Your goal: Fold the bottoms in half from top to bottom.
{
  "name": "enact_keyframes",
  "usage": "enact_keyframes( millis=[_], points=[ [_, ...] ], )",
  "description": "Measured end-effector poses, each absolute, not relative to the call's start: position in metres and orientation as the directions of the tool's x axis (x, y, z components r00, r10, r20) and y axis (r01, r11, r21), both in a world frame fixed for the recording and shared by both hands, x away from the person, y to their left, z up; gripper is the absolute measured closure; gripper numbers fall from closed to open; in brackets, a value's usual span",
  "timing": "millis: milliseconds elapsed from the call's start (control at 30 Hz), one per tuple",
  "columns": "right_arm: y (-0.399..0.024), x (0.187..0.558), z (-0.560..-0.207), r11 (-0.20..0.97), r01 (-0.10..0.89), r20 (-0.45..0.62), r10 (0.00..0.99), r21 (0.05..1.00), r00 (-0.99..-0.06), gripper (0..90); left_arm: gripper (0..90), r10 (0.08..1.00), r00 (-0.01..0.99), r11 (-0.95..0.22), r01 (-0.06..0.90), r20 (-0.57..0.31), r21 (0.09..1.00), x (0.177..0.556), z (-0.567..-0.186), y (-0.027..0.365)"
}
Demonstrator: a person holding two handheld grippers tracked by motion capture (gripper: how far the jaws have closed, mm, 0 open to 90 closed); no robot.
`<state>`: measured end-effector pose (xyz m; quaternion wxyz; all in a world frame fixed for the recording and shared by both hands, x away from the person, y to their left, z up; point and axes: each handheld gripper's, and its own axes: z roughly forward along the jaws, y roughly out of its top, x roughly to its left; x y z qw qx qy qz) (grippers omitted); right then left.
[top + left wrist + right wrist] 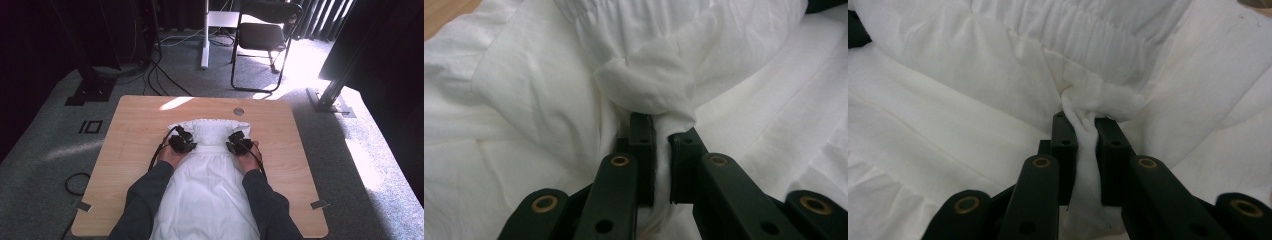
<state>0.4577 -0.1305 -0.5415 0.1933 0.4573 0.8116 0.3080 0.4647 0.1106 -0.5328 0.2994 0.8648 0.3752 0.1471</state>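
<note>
High view: one white garment (pixel 207 175), gathered elastic band at its far end, lies lengthwise down the middle of the frame on a light wooden counter (pixel 135 130), its lower part running off the bottom edge between the person's two dark sleeves (pixel 142 200). Left gripper (pixel 182 142), at centre left of the frame, sits on the left end of the gathered band; right gripper (pixel 239 143), at centre right, sits on the right end of the same band; black cables trail from each back toward the forearms. Left gripper view: white garment (pixel 549 100) across the frame, a sliver of counter at upper left; both black jaws nearly closed, a bunched fold of cloth pinched between them and bulging just above the tips at centre. Right gripper view: white garment (pixel 973 75), elastic ruching across the top; jaws nearly closed on a twisted strand of cloth running down between them at centre. Surroundings, high view: grey carpet, folding chair (pixel 265 35) at top centre.
</note>
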Motion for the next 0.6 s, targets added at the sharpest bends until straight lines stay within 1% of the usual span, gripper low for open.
enact_keyframes(
  millis=[167,200,267,333,367,567,600],
  points=[
    [-0.131,0.460,-0.542,0.376,0.625,-0.022,0.867,0.685,-0.498,81.9,84.9,0.742,0.670,-0.535,0.566,0.027,0.627,0.465,-0.531,0.110],
    [-0.132,0.459,-0.542,0.365,0.626,-0.008,0.868,0.690,-0.497,82.7,85.3,0.743,0.669,-0.529,0.571,0.019,0.628,0.464,-0.529,0.111],
    [-0.138,0.458,-0.539,0.292,0.651,0.071,0.880,0.701,-0.470,83.8,86.0,0.749,0.662,-0.502,0.571,-0.003,0.650,0.461,-0.523,0.113],
    [-0.141,0.456,-0.534,0.269,0.645,0.090,0.880,0.715,-0.467,83.9,86.1,0.747,0.665,-0.500,0.565,-0.003,0.657,0.460,-0.519,0.114],
    [-0.145,0.452,-0.523,0.265,0.617,0.085,0.875,0.741,-0.477,83.8,86.1,0.742,0.671,-0.480,0.541,-0.010,0.690,0.455,-0.507,0.117],
    [-0.156,0.431,-0.477,0.257,0.507,0.057,0.850,0.822,-0.523,83.8,86.1,0.728,0.683,-0.380,0.473,-0.059,0.795,0.435,-0.458,0.130],
    [-0.157,0.427,-0.471,0.258,0.491,0.050,0.847,0.832,-0.529,83.8,86.1,0.720,0.692,-0.364,0.447,-0.058,0.817,0.428,-0.445,0.132]
  ],
)
